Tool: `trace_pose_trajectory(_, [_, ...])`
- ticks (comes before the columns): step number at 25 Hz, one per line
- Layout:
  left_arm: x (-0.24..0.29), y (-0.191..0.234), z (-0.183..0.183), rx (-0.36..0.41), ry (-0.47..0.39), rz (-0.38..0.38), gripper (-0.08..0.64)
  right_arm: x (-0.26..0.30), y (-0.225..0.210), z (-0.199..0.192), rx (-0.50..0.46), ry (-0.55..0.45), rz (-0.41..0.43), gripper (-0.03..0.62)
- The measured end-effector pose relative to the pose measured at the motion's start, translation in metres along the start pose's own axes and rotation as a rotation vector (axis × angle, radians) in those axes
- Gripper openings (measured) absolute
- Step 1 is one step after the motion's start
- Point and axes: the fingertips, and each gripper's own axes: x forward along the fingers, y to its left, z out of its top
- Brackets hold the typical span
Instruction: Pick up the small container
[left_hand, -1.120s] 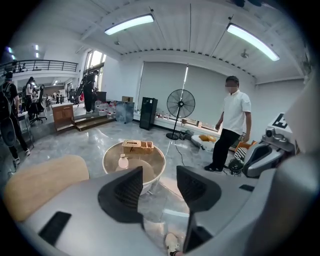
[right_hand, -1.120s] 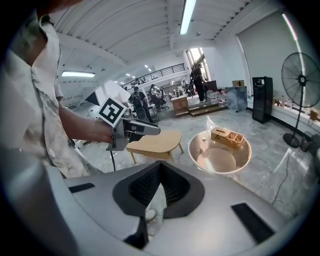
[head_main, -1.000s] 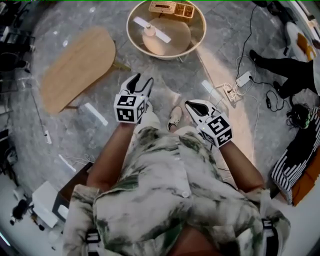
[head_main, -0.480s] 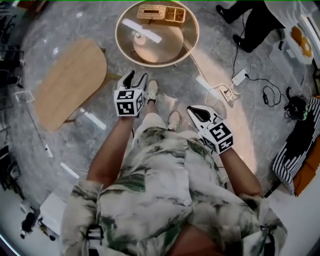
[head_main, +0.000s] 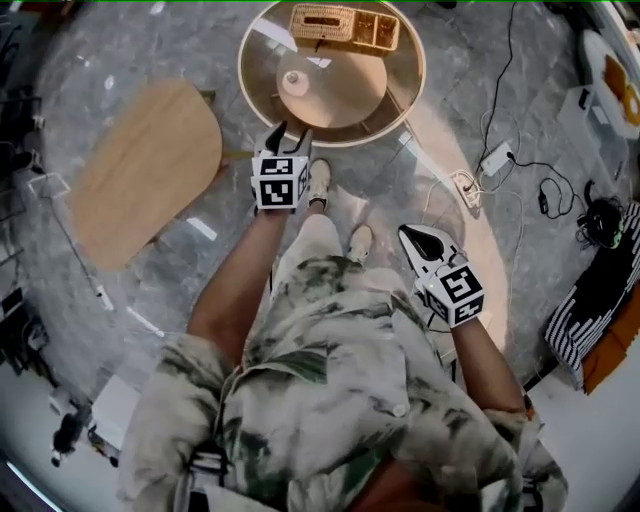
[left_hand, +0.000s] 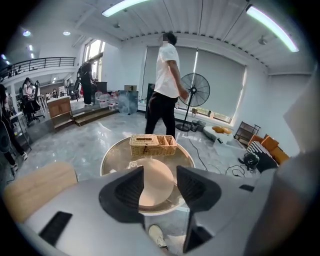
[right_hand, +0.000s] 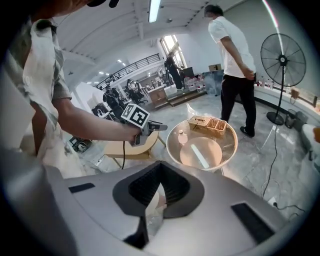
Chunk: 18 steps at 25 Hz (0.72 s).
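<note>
my left tongs (head_main: 289, 133) hang spread and empty at the near rim of the round glass tabletop (head_main: 385, 105), while my right tongs (head_main: 420, 238), pressed together, hang low by my side. the small container (head_main: 293, 80) stands on the glass just beyond the left tips, near a wicker basket (head_main: 340, 25). the way in, i judge: reach forward level, straddle the container, then close gently so it neither tips nor skids.
</note>
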Motion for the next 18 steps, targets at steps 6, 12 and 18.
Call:
trace_pose_trajectory(6, [0.061,0.036,0.002,-0.004,0.030,0.021,0.219,0.041,-0.023,0.018,0.000,0.030,-0.008,0.021])
trace_pose_trajectory(12, [0.114,0.061,-0.007,-0.007,0.062,0.034,0.219,0.075,-0.034,0.016,0.018,0.079,0.012,0.021])
trace_pose_trajectory(18, [0.162,0.088,-0.022,0.002,0.101,0.051,0.219,0.102,-0.047,0.007,0.062,0.123,0.012,0.021])
